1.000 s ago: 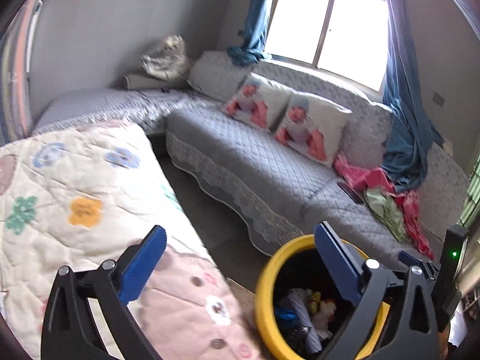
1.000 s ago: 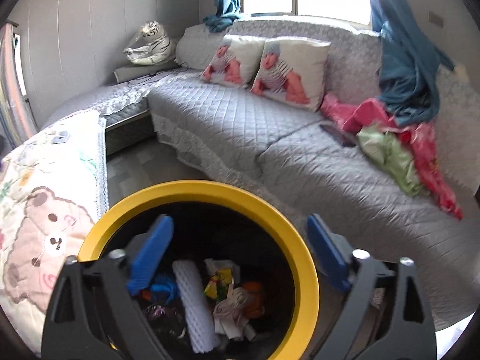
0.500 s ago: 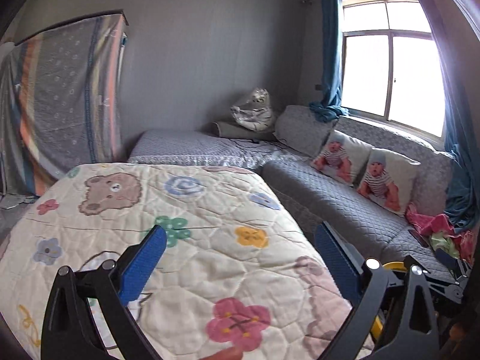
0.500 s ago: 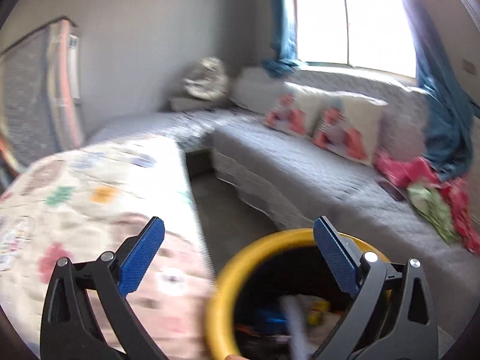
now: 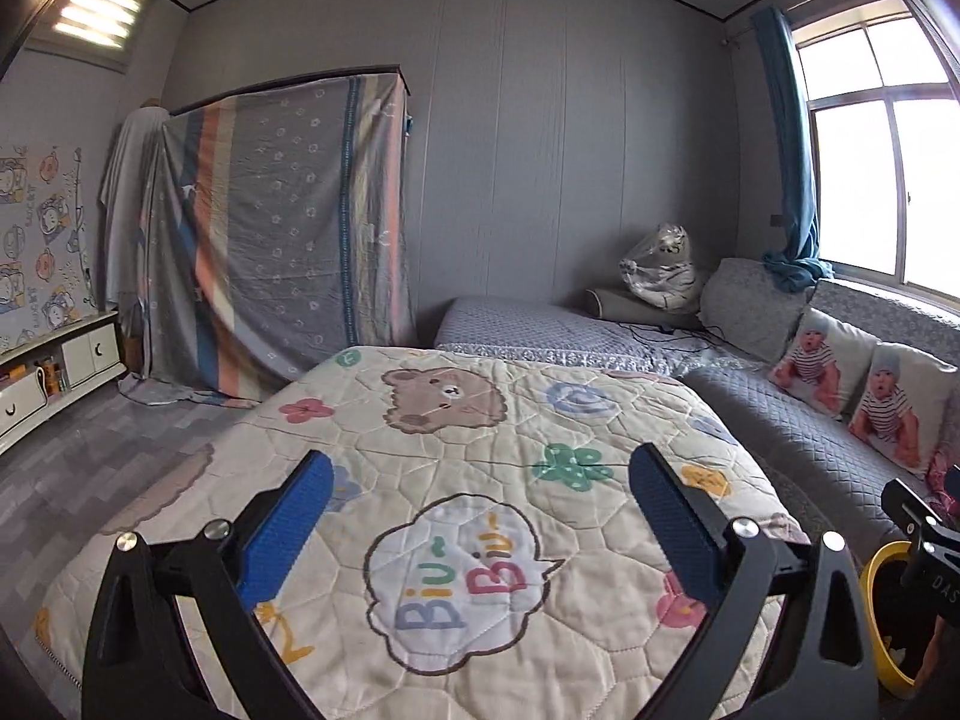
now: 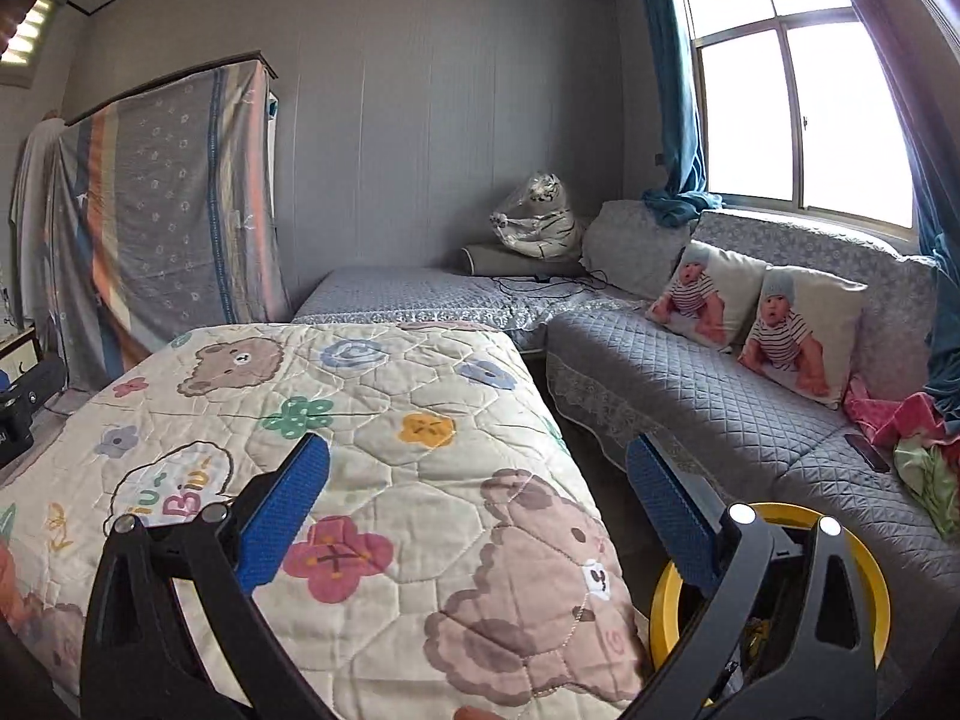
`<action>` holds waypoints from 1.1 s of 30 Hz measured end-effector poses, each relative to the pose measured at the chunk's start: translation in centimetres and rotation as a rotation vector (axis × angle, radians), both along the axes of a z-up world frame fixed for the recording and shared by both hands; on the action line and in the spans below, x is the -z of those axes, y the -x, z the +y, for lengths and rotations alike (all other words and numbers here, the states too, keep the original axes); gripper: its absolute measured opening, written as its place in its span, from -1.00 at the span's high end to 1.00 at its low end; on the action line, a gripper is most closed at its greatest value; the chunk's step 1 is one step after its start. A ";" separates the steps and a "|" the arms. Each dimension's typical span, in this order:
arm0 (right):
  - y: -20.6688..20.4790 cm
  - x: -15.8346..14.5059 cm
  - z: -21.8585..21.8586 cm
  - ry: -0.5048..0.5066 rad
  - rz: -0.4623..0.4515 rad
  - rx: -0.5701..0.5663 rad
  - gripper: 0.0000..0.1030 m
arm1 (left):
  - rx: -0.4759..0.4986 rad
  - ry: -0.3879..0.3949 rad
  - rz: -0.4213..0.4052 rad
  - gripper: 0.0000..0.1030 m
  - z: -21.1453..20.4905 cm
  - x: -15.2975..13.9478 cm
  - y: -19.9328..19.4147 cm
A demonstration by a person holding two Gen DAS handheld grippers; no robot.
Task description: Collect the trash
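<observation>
1. Hovering over the near end of the quilt, the left gripper (image 5: 480,510) is standing released, blue pads wide apart, nothing between them.
2. Right gripper (image 6: 477,498) is likewise spread and empty, sitting over the quilt's right edge; probably both claws are ready for the next pickup.
3. Yellow-rimmed trash bin (image 6: 663,600) is standing on the floor just beside the quilt's near right corner, between it and the sofa; mostly hidden behind the right gripper's finger, contents barely showing. Left view is catching only a sliver of the rim (image 5: 870,576).
4. Cartoon quilt (image 5: 456,420) with bear and flower prints is lying flat over a low surface; no loose trash is showing on it in either view.
5. Grey quilted sofa (image 6: 672,372) is running along the window wall, carrying two baby-print cushions (image 6: 750,312), a pile of pink and green clothes (image 6: 906,438) and a dark phone-like item; can't tell if any counts as trash.
6. Farther back, a bagged plush tiger (image 6: 540,216) is sitting in the corner, and a striped sheet (image 5: 270,228) is draping a wardrobe.
</observation>
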State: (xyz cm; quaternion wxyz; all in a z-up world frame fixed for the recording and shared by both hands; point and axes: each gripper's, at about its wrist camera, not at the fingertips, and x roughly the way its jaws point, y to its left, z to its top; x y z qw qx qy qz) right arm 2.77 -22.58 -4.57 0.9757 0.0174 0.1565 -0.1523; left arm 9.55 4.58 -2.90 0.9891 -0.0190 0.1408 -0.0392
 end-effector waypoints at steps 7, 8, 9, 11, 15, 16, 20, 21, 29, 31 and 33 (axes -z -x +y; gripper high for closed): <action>0.3 0.5 1.6 0.024 0.008 0.001 -0.85 | 0.014 0.016 -0.031 -0.85 -0.4 -0.4 2.3; 0.3 0.6 1.7 0.028 0.010 0.001 -0.84 | 0.017 0.019 -0.035 -0.85 -0.4 -0.4 2.6; 0.4 0.7 2.0 0.030 0.012 0.000 -0.84 | 0.018 0.022 -0.039 -0.85 -0.4 -0.4 2.9; 0.6 0.8 2.1 0.032 0.011 -0.005 -0.85 | 0.021 0.025 -0.047 -0.85 -0.4 -0.4 3.2; 0.6 0.9 2.3 0.037 0.004 -0.011 -0.84 | 0.024 0.025 -0.049 -0.85 -0.4 -0.5 3.6; 0.6 0.9 2.3 0.033 0.006 -0.014 -0.84 | 0.027 0.028 -0.049 -0.85 -0.3 -0.6 3.6; 0.5 0.8 2.3 0.032 0.011 -0.022 -0.84 | 0.023 0.036 -0.051 -0.85 -0.2 -0.5 3.7; 0.4 0.9 2.3 0.031 0.013 -0.024 -0.84 | 0.023 0.036 -0.050 -0.85 -0.2 -0.5 3.7; 0.3 1.0 2.3 0.030 0.022 -0.034 -0.84 | 0.024 0.033 -0.050 -0.85 -0.2 -0.5 3.6; 0.3 1.0 2.4 0.032 0.022 -0.033 -0.84 | 0.024 0.030 -0.051 -0.85 -0.3 -0.5 3.6; 0.3 1.0 2.3 0.030 0.023 -0.034 -0.84 | 0.026 0.029 -0.049 -0.85 -0.2 -0.4 3.6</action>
